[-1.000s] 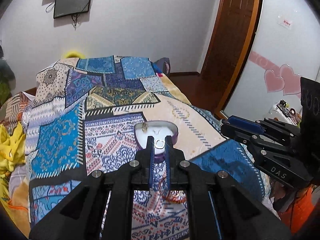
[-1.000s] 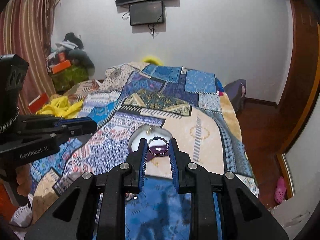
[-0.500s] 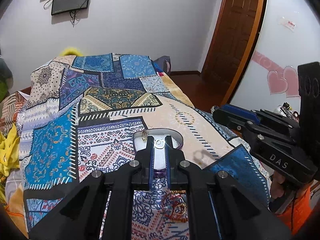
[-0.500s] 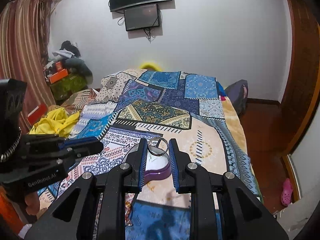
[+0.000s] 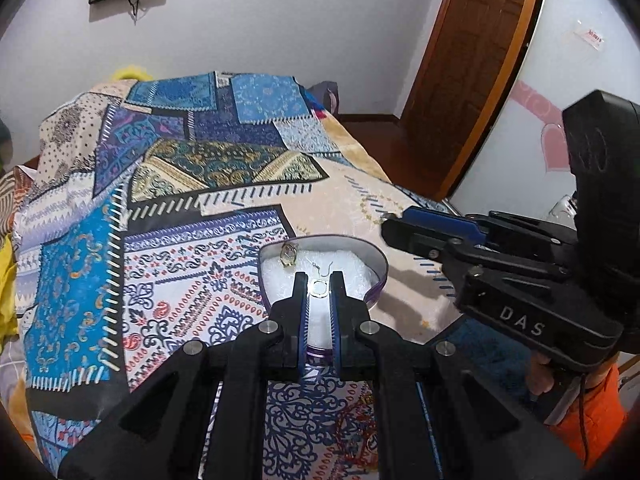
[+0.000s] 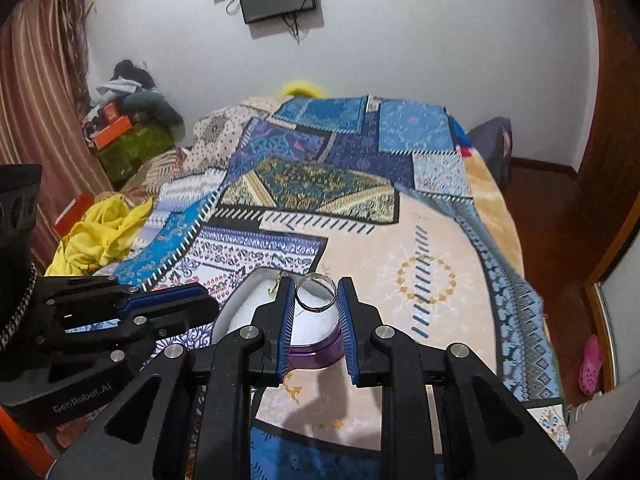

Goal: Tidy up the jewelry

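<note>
A purple heart-shaped jewelry box (image 5: 378,258) with white lining sits on the patchwork bedspread (image 5: 192,264). A gold piece (image 5: 289,254) and a thin earring hook (image 5: 325,269) lie inside it. My left gripper (image 5: 319,279) is shut on a small gold ring (image 5: 319,287) just above the box's near part. My right gripper (image 6: 316,285) is shut on a larger silver ring (image 6: 316,293) over the box (image 6: 316,350). Each gripper shows in the other's view, the right gripper (image 5: 400,226) to the box's right and the left gripper (image 6: 192,300) to its left.
A red and gold necklace (image 5: 360,436) lies on the bedspread near my left fingers' base. Yellow cloth (image 6: 100,232) is heaped at the bed's left side. The bed drops off at right to a wooden floor (image 6: 560,220) with a pink shoe (image 6: 592,364).
Both grippers have come forward and down toward the box, which now sits larger and right under the fingertips. Each still holds its ring.
</note>
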Demonstrator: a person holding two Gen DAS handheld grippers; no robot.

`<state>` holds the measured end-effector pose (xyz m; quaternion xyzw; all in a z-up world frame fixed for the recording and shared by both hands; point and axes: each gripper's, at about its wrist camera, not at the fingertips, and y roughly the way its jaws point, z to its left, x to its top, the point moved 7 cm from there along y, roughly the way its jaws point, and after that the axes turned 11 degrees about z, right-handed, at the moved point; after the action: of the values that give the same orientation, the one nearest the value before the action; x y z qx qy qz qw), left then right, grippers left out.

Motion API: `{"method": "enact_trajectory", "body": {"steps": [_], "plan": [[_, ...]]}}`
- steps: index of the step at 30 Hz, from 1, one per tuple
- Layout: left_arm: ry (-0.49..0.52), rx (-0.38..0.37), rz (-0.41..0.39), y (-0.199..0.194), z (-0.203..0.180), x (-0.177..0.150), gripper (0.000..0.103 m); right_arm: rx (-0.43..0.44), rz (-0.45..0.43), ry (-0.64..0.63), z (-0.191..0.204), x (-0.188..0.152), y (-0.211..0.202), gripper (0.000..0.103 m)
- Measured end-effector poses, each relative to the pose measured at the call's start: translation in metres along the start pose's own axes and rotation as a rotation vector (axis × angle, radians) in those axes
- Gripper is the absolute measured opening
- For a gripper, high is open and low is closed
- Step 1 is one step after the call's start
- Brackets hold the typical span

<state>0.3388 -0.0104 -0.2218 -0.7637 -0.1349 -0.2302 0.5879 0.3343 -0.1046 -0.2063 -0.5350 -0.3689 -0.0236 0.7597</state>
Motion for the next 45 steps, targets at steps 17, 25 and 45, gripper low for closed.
{"method": "enact_trajectory", "body": {"steps": [17, 25, 45], "plan": [[0.016, -0.024, 0.048, 0.018, -0.001, -0.002, 0.008, 0.042, 0.107, 0.016, -0.001, -0.006, 0.023, 0.02], [0.019, -0.015, 0.039, 0.008, -0.003, -0.003, 0.009, 0.011, 0.101, 0.006, 0.0, -0.007, 0.015, 0.02], [0.044, 0.075, -0.034, -0.067, -0.014, -0.029, 0.044, -0.084, -0.035, -0.014, 0.009, -0.019, -0.062, 0.037]]}}
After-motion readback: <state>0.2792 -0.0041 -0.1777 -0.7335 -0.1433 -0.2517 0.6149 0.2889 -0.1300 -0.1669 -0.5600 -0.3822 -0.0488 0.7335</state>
